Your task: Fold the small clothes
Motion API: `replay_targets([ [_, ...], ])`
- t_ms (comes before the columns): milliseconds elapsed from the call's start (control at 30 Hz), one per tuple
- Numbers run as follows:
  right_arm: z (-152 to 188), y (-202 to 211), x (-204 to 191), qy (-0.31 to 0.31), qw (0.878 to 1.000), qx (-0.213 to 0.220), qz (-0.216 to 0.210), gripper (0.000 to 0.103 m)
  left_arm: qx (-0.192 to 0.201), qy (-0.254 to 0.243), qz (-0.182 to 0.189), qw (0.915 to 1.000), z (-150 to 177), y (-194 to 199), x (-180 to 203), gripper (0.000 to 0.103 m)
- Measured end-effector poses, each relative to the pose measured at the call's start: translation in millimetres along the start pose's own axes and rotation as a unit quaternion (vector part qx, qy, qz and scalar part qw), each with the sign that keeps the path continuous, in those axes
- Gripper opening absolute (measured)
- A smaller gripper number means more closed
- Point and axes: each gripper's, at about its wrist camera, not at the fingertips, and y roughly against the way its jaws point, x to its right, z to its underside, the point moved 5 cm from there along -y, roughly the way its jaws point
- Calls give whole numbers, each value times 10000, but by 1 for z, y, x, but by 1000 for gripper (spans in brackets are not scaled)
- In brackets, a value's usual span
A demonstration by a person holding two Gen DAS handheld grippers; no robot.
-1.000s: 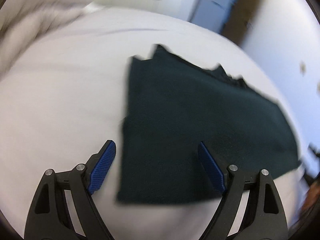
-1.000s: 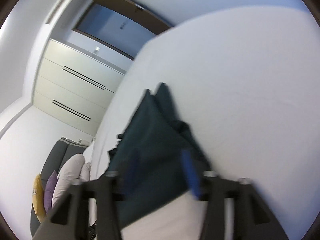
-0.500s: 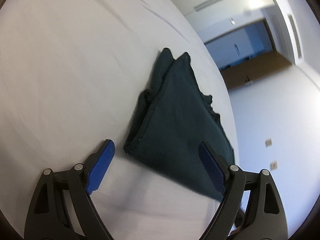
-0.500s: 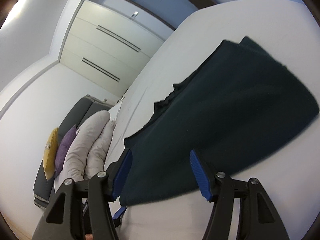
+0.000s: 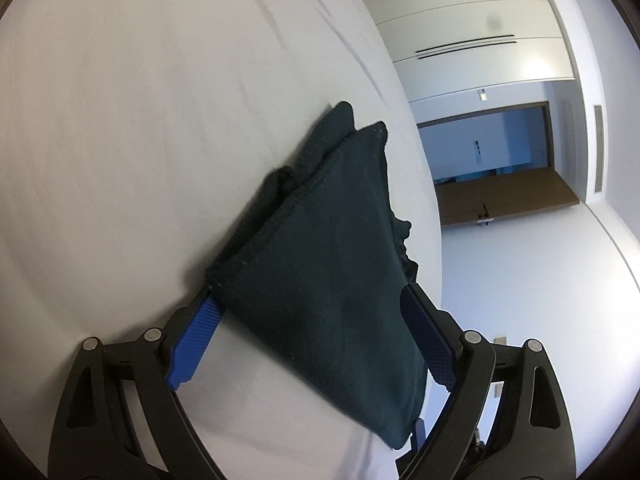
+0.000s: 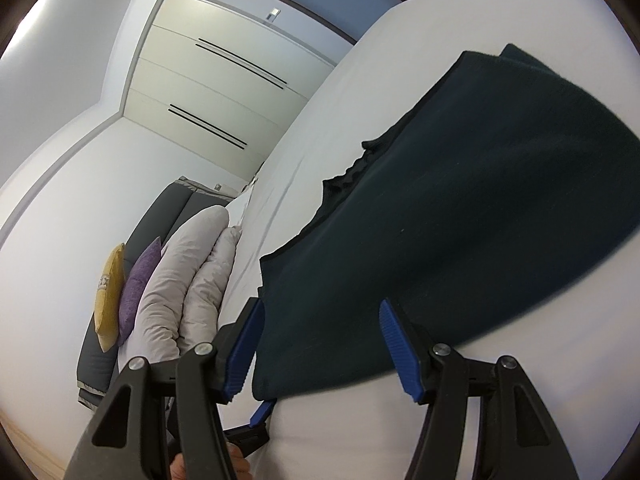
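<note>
A dark green folded garment [image 5: 328, 264] lies flat on the white bed [image 5: 120, 140]. My left gripper [image 5: 308, 332] is open, its blue-padded fingers straddling the garment's near corner, low over the sheet. In the right wrist view the same garment [image 6: 460, 208] fills the middle and right. My right gripper [image 6: 320, 344] is open with its fingers on either side of another near edge of the garment. The tip of the left gripper [image 6: 262, 410] shows below the cloth in the right wrist view.
Grey, purple and yellow pillows [image 6: 168, 280] lean against a dark headboard at the far end of the bed. White wardrobes [image 6: 224, 80] and a doorway [image 5: 488, 152] stand beyond the bed.
Both grippers have moved in closer to the garment, so its near edges now sit between the open fingers. The views have tilted. The garment lies where it was.
</note>
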Motion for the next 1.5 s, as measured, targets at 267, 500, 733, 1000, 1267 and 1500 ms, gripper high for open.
replay_targets([
  [267, 7, -12, -13, 109, 9998, -145, -52, 64, -59, 534, 323, 9980, -10, -22, 4, 87],
  [500, 3, -44, -35, 409, 9982, -431, -25, 64, -285, 775, 497, 9953, -24, -54, -1, 33],
  [733, -2, -123, -61, 929, 9872, -1293, 75, 47, -409, 224, 309, 9984, -36, -72, 1, 12],
  [1000, 2, -199, -29, 1003, 9707, -2085, 657, 2, -390, -222, 98, 9989, -38, -70, 13, 11],
  [1267, -19, -176, -7, 215, 9735, -2270, -185, 23, 231, -2934, -374, 9550, 3, -64, 146, 10],
  [1500, -102, -120, 27, -560, 9775, -1810, -929, 77, -83, -5352, -1234, 8356, 121, -146, 173, 10],
])
